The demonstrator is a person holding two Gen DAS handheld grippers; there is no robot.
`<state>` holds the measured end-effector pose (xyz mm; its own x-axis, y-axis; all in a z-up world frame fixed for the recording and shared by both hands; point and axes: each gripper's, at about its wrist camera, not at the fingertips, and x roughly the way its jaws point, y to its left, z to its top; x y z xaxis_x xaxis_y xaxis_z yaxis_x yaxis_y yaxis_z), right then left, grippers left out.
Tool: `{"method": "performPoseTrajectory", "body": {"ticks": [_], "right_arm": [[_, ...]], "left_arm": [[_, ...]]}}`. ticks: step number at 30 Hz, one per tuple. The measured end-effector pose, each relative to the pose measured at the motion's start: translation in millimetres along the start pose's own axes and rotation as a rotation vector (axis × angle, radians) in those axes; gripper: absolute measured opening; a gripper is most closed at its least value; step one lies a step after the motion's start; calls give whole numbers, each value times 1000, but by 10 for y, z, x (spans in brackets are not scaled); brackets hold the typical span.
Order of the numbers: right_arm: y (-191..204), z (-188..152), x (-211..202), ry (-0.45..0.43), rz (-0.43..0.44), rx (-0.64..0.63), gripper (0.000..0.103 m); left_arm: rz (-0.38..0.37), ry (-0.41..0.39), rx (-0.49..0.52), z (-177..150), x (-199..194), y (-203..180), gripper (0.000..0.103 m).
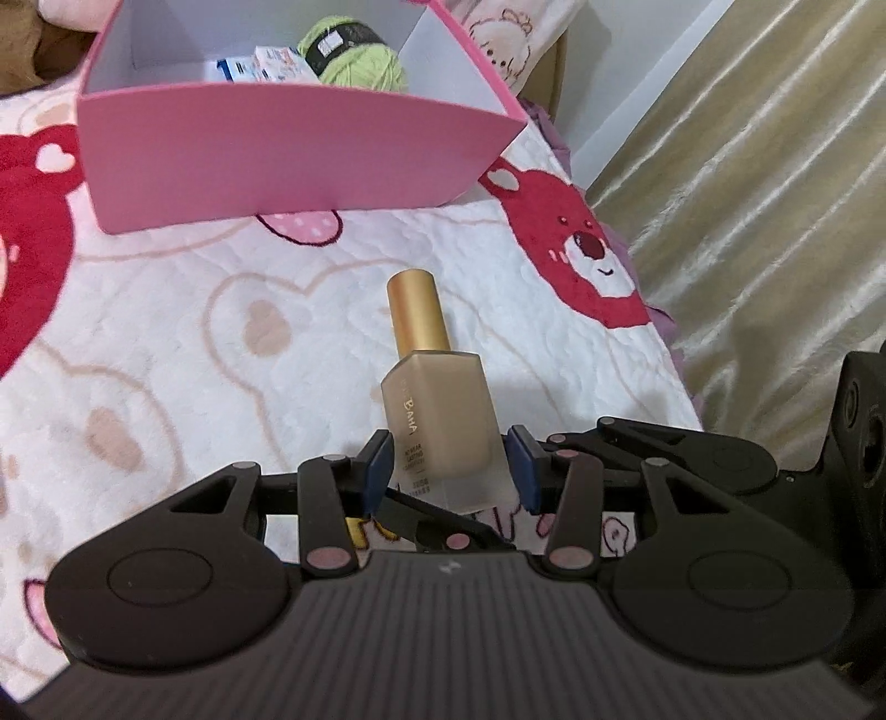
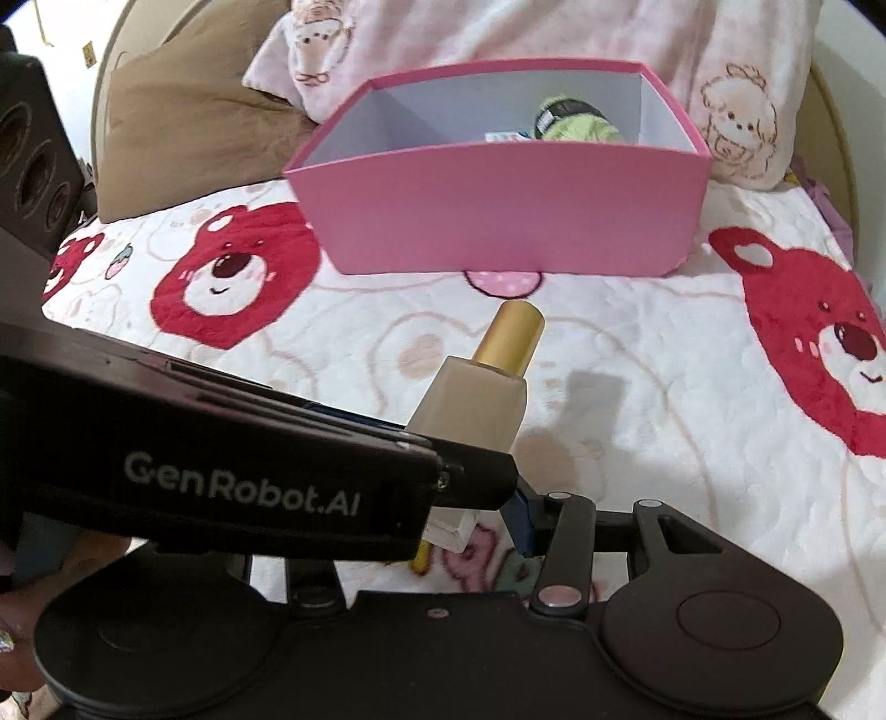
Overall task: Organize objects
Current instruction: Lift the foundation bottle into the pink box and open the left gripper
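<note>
— Bear-print blanket everywhere, pillows behind. What's ahead?

— A pink box holding green yarn and small packets, nothing blocking it.

— And the foundation bottle?

— Lifted above the blanket, gold cap toward the box, gripped between the left gripper pads.

— The right gripper?

— Angled down beside the left one, narrowly parted; whether it grips the bottle is unclear.

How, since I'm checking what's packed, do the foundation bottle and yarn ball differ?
The foundation bottle is beige, flat-sided and gold-capped; the yarn ball is green, round and fuzzy. The bottle is clamped in the left gripper, outside the pink box; the yarn lies inside it.
</note>
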<state>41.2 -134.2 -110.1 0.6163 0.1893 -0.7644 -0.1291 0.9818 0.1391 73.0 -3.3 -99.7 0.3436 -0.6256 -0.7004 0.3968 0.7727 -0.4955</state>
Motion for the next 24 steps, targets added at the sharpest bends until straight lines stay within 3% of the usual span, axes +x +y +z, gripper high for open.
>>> {"method": "performPoseTrajectory", "body": {"ticks": [14,24], "right_arm": [[554,525,-396,-127,-24,-123,52],[585,1407,-380,-211,-1,-209,52]], "left_arm": [[22,-149,33,357,-843,32,43],[99,-226,46,1215,-1165,79,42]]}}
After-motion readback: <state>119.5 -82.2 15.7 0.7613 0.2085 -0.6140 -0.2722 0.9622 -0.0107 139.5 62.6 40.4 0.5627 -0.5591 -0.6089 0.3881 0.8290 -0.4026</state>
